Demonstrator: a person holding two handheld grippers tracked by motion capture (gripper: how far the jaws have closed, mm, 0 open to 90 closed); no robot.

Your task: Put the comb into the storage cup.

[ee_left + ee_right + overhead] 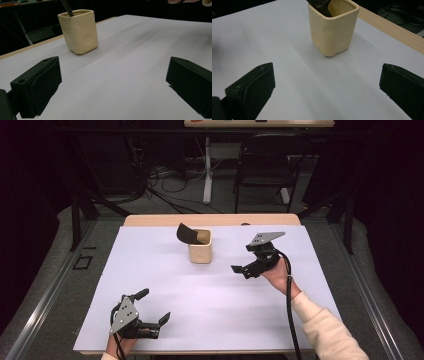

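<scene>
A cream square cup (200, 248) stands upright on the white table cover (215, 295), toward the back and middle. A black comb-like piece (186, 234) leans out of the cup to the left. My left gripper (153, 306) rests near the front left edge, open and holding nothing, well short of the cup (79, 31). My right gripper (246, 259) hovers just right of the cup, open, with nothing between its jaws. In the right gripper view the cup (332, 30) stands ahead of the jaws and the comb (320, 5) pokes up from its rim.
The wooden table edge (210, 220) runs along the back of the cover. Beyond it on the floor are a dark chair (265, 165), a white table leg (207, 175) and loose cables (165, 180). Wide bare cover lies between the two grippers.
</scene>
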